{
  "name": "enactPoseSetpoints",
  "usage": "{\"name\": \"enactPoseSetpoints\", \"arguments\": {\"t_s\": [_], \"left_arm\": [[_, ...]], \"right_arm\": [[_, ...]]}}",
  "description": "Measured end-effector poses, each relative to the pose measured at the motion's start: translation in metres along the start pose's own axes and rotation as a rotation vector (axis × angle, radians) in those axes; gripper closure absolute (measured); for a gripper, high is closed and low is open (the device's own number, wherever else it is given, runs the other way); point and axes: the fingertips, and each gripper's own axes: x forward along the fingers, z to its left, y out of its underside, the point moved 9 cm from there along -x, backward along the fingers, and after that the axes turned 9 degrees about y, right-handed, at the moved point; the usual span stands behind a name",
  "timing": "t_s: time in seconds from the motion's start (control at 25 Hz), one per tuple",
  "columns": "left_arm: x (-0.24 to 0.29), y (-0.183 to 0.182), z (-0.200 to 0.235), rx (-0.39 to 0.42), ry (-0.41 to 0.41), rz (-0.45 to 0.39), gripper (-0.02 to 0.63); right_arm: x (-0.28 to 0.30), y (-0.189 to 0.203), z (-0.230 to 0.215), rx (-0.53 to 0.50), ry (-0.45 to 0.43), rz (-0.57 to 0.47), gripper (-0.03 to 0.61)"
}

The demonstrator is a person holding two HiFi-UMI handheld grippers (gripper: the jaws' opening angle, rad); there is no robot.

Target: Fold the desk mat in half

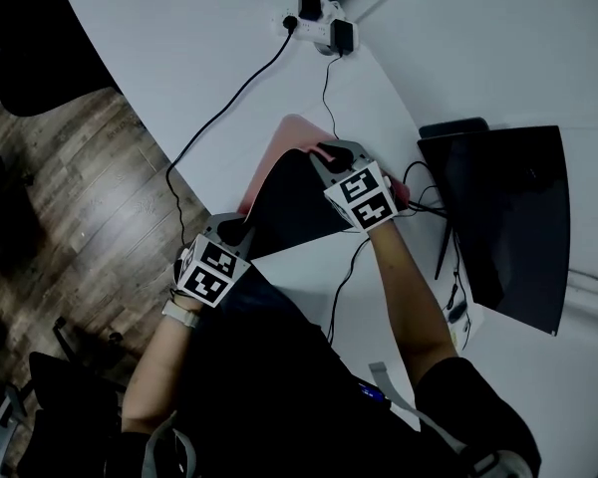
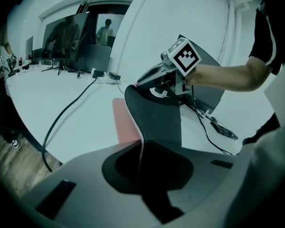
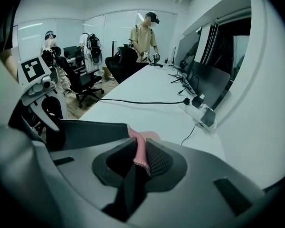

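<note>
The desk mat (image 1: pixel 289 202) is pink on one face and black on the other, and its near part is lifted off the white desk (image 1: pixel 219 58). My left gripper (image 1: pixel 234 232) is shut on the mat's near left corner (image 2: pixel 141 148), the stitched edge running between its pads. My right gripper (image 1: pixel 329 152) is shut on the other lifted corner (image 3: pixel 140 151), pink face showing. Between the two grippers the raised mat (image 2: pixel 154 118) shows its black underside, and a strip of pink (image 2: pixel 126 122) still lies on the desk beyond it.
A black cable (image 1: pixel 229 108) runs across the desk to a power strip (image 1: pixel 319 23) with plugs at the back. A dark monitor (image 1: pixel 508 217) with cables at its base stands right of the mat. Wooden floor (image 1: pixel 70 197) lies to the left. Other people and office chairs (image 3: pixel 83 82) are across the room.
</note>
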Motion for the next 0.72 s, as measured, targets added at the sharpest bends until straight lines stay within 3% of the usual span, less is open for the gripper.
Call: {"name": "enactPoseSetpoints", "arguments": {"t_s": [0.72], "left_arm": [[0.002,-0.008,0.054,-0.075,-0.064,0.001,0.574]], "right_arm": [[0.078,-0.032,-0.013,-0.027,-0.06,0.016,0.497]]}}
